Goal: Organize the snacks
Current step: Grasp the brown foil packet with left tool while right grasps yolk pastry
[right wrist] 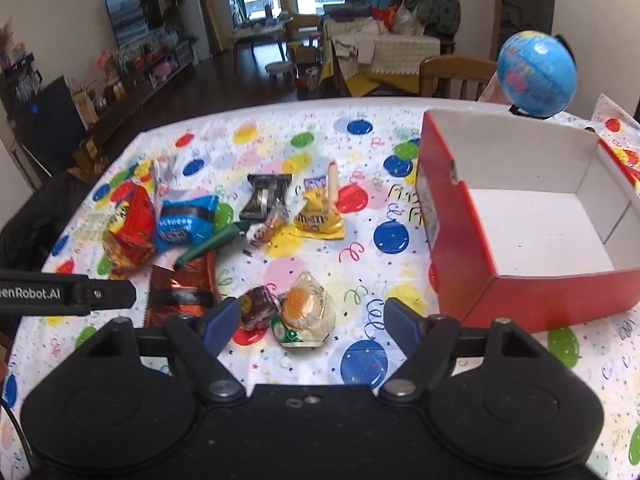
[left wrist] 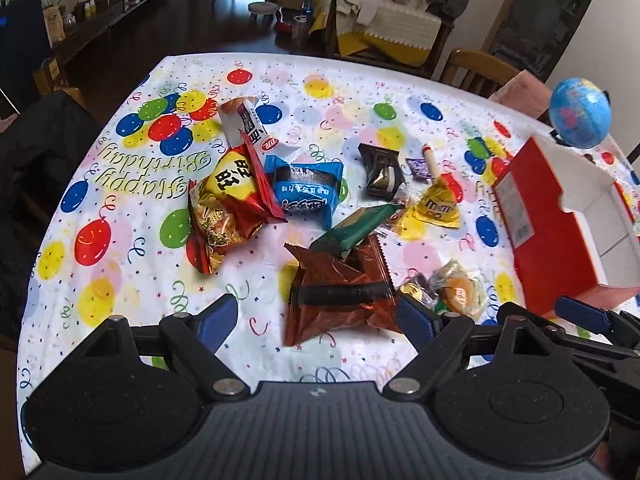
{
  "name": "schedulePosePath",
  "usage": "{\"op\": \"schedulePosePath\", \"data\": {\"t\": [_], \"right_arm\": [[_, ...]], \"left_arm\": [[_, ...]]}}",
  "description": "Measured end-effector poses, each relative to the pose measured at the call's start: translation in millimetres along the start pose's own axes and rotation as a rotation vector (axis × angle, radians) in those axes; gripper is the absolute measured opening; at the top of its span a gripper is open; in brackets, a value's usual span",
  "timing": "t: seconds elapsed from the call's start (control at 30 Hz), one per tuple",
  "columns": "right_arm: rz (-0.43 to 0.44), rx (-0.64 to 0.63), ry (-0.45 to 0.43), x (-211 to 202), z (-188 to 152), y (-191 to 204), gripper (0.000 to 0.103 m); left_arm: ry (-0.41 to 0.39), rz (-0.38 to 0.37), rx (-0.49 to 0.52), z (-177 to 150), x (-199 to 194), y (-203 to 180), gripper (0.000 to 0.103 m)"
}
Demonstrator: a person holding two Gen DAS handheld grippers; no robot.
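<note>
Open red cardboard box [right wrist: 520,216] with white inside sits on balloon-print tablecloth [right wrist: 360,120], empty. Snacks lie scattered left of box. Nearest box: clear packet with orange-yellow sweet [right wrist: 306,308]. Yellow candy bag [right wrist: 320,220] farther back, blue biscuit pack [left wrist: 306,192] and red-yellow crisp bag [left wrist: 228,200] farthest from box. Left gripper [left wrist: 316,320] spread wide, empty, hovering over brown foil packet [left wrist: 336,296]. Right gripper [right wrist: 308,320] released, grasping nothing, clear packet between its blue fingers [right wrist: 218,320]. Blue globe [right wrist: 538,72] behind box.
</note>
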State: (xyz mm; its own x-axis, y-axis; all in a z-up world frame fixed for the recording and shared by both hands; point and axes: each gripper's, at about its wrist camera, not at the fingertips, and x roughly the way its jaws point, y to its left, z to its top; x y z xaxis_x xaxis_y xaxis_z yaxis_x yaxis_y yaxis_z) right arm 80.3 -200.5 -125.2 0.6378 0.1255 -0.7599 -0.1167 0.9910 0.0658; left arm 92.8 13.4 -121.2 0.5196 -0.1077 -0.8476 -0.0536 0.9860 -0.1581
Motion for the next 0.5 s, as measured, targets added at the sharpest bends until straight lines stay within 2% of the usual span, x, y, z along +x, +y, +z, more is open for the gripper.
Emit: {"op": "schedulePosePath", "data": {"t": [0.13,0.23,0.5], "right_arm": [[0.019,-0.063,0.042,25,-1,2,0.075],[0.013,-0.102,0.086,44,-4,2,0.07],[0.045,-0.161,0.121,70,0,1,0.07]], "left_arm": [[0.008,0.0,0.034,3,16,-8,0.086],[0.036,0.014,0.039,4,31,-9,0.086],[0.105,-0.016,0.045,13,61,-15,0.086]]}}
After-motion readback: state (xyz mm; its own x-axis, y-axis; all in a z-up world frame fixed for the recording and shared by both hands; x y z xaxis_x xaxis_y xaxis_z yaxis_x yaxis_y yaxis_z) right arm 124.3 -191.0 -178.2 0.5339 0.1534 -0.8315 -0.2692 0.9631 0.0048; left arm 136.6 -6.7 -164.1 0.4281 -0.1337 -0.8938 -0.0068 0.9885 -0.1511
